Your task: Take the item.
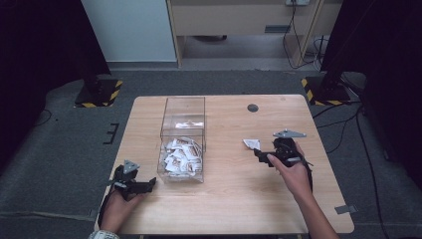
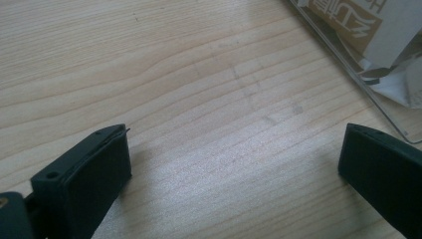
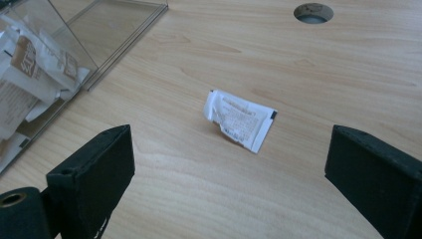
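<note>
Our left gripper (image 1: 149, 184) low at the table's (image 1: 234, 199) near edge, jaws wide and empty (just beside the clear box (image 1: 183, 149) of packets), our right gripper (image 1: 259, 153) farther up, jaws spread wide, gripping nothing, white sachet (image 3: 240, 119) flat on wood just ahead.

Small white sachet (image 3: 240, 120) with fine dark print, slightly crumpled, one end lifted a little, otherwise flat on the bare wooden counter (image 3: 278, 189). Centre of the right gripper view; right of centre in the high view (image 1: 251, 144).
</note>
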Tool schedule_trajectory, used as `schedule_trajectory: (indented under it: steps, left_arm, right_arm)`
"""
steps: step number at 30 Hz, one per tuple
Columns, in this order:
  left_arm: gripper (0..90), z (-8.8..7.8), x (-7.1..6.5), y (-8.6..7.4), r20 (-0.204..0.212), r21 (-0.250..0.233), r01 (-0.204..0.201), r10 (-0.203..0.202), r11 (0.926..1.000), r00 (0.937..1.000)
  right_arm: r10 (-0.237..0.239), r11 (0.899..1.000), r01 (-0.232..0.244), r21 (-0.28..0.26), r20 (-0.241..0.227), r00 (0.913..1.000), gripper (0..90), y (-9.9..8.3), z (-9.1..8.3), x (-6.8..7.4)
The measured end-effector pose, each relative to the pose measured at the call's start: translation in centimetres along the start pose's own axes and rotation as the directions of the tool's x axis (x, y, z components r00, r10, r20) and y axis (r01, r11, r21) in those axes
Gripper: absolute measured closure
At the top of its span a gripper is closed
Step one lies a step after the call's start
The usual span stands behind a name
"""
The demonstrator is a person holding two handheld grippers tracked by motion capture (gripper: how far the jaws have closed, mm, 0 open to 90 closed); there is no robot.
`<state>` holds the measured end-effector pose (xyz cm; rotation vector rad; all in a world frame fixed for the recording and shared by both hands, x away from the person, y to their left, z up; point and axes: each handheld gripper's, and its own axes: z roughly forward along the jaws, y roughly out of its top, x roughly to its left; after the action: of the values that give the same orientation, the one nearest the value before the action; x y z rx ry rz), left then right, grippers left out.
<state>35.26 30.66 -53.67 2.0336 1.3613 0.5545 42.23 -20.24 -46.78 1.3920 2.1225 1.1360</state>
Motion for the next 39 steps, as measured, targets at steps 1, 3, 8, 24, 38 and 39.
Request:
schedule_trajectory:
  steps: [1,3,8,24,38,39]
  left_arm:
    - [0.0,0.0,0.0,0.0,0.000,0.000,0.000,0.000,1.0000,1.0000]
    - [0.0,0.0,0.0,0.0,0.000,0.000,0.000,0.000,1.0000,1.0000]
    - [0.0,0.0,0.0,0.0,-0.001,0.000,0.001,-0.001,1.0000,1.0000]
    - [0.0,0.0,0.0,0.0,-0.001,-0.001,0.003,-0.003,1.0000,1.0000]
    - [0.0,0.0,0.0,0.0,-0.001,-0.001,0.002,-0.002,1.0000,1.0000]
    - [0.0,0.0,0.0,0.0,-0.001,-0.001,0.002,-0.002,1.0000,1.0000]
  right_arm:
    - [-0.001,1.000,0.001,-0.001,0.001,1.0000,5.9,-0.2,-0.1,0.0]
    - [-0.001,1.000,0.001,0.004,0.002,1.0000,5.9,-0.8,-0.3,0.0]
    - [0.001,1.000,-0.001,0.015,0.002,1.0000,6.1,-2.2,-0.9,0.0]
    - [-0.013,0.998,0.014,0.064,-0.022,0.9997,6.2,-5.5,-0.9,1.1]
    - [-0.054,0.989,0.064,0.134,-0.072,0.9959,6.1,-6.9,0.6,3.7]
    - [-0.062,0.987,0.072,0.143,-0.076,0.9952,6.0,-7.0,0.8,3.9]
